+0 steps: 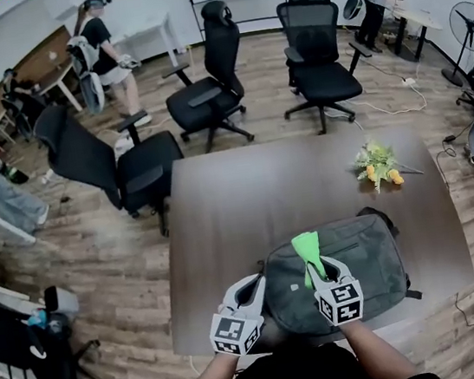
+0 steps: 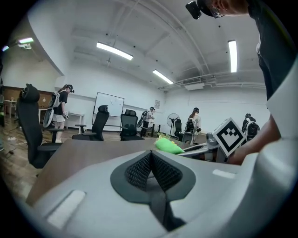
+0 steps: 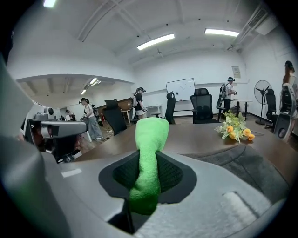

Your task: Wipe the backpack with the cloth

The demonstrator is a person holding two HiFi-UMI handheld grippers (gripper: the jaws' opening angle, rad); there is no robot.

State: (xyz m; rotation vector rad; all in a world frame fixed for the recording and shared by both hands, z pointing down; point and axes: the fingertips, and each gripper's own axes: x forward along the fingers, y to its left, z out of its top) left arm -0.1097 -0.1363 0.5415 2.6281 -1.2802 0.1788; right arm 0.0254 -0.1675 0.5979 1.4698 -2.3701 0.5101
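The left gripper [image 1: 252, 285] sat at the near edge of the tabletop [image 1: 255, 190], jaws pressed together, empty. The right gripper [image 1: 312, 267] pinched the green cloth [image 1: 306, 247] over the backpack [image 1: 365, 258] lying there; contact was unclear. Wiping appeared about to start. The next move called for lowering the cloth and stroking across the fabric.

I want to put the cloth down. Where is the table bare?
Bare: the table's far half, from the backpack to the far edge, left of the flowers; the near-left corner beside the left gripper. Crowded: around the backpack and right gripper.
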